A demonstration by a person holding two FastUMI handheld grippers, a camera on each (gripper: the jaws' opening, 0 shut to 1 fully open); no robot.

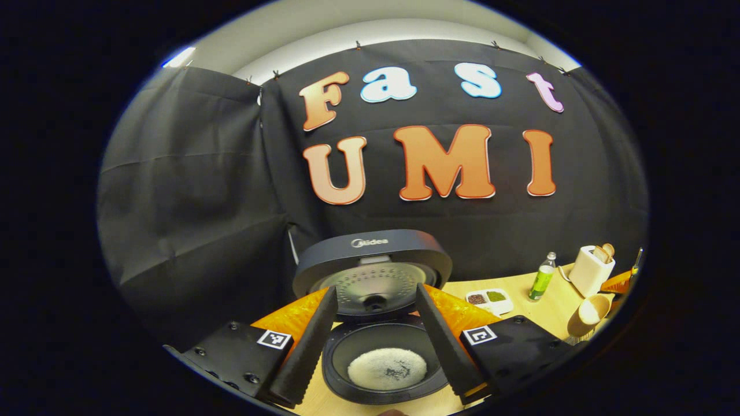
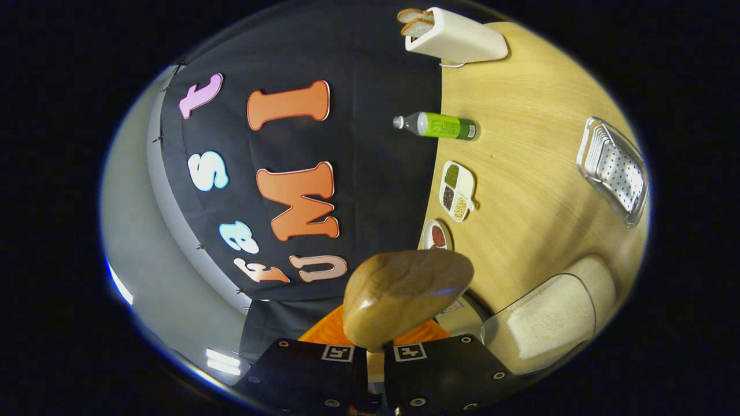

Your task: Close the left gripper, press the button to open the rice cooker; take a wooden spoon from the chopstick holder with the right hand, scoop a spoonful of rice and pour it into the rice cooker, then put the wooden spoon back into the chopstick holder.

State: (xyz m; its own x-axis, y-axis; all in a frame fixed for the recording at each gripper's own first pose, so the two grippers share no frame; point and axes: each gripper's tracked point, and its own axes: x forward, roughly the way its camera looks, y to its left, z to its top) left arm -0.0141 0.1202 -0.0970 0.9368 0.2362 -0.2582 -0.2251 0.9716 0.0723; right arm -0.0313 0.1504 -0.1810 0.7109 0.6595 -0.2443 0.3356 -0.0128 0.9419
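Over the rice cooker (image 1: 376,323), lid up and rice in the pot: I judge the pour done or nearly so, and the spoon's return comes next.

I hold the left gripper (image 1: 376,341) in front of the cooker, fingers spread apart and gripping nothing. Beside the cooker, to its right, my right gripper (image 2: 376,352) has its fingers closed on the wooden spoon (image 2: 404,294), bowl forward; the rice container (image 2: 549,318) lies just beside it. Next I must carry the spoon to the chopstick holder, which I cannot place with certainty.
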